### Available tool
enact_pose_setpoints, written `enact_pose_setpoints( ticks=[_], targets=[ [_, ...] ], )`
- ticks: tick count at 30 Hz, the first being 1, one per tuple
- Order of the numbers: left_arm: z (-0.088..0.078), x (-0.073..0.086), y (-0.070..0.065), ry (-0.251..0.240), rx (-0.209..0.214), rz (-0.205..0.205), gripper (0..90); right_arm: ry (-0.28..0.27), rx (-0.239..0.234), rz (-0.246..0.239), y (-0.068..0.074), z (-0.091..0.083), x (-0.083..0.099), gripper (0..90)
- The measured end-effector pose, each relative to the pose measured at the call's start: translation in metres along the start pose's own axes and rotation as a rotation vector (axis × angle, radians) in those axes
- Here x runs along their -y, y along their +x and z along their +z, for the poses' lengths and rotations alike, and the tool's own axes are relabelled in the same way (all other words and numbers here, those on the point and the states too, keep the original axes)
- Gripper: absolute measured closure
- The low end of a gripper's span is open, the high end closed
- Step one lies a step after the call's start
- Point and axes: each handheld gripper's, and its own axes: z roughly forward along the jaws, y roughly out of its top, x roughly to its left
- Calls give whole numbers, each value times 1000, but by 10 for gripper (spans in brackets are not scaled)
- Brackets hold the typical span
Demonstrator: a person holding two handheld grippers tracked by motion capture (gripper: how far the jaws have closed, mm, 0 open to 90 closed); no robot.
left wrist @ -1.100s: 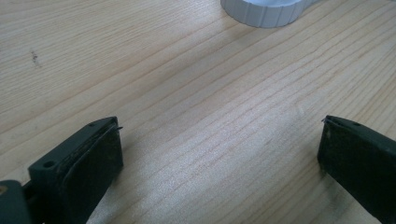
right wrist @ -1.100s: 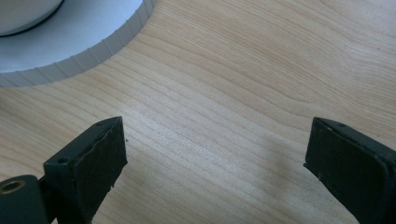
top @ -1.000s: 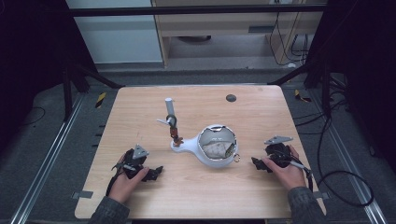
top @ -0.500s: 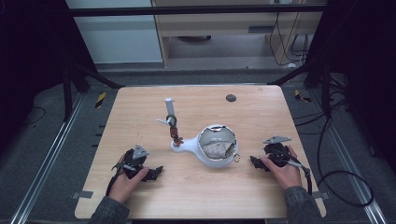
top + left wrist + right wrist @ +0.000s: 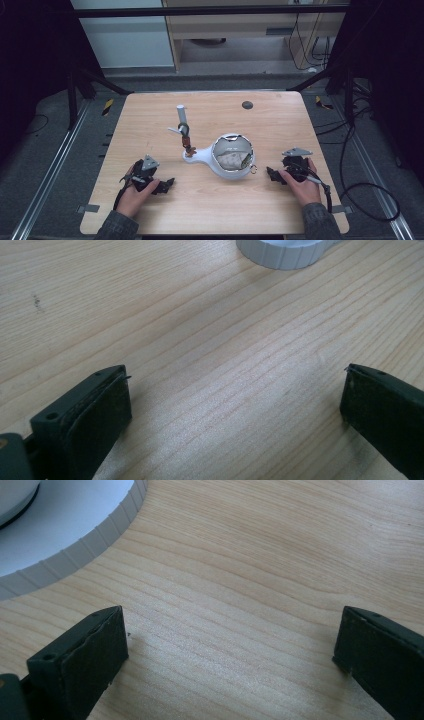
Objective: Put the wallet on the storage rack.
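Note:
A white round ribbed dish (image 5: pixel 231 158) with a short neck lies mid-table, with crumpled pale material inside. A jointed brown link rises from its neck to a white post (image 5: pixel 181 115). My left gripper (image 5: pixel 166 185) rests on the table to the dish's front left, open; in its own view the left gripper (image 5: pixel 235 390) has bare wood between its jaws and the dish's rim (image 5: pixel 282 252) ahead. My right gripper (image 5: pixel 271 174) rests just right of the dish. Its jaws have just been opening and the right gripper (image 5: pixel 230 630) holds nothing; the ribbed rim (image 5: pixel 75 535) lies close at the upper left.
A small dark disc (image 5: pixel 247 105) lies near the table's far edge. A small metal ring (image 5: pixel 254 169) sits by the dish's right side. Bare wood (image 5: pixel 215 210) runs along the front between the two hands. Cables (image 5: pixel 367 200) trail off the right edge.

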Motion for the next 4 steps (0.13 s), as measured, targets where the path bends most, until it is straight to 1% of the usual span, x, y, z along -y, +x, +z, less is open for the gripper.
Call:
enact_pose_setpoints(
  ticks=[4],
  targets=[
    [1,-1,0,-1,2,3,0,0,3,3,0,0,0,6]
  ],
)
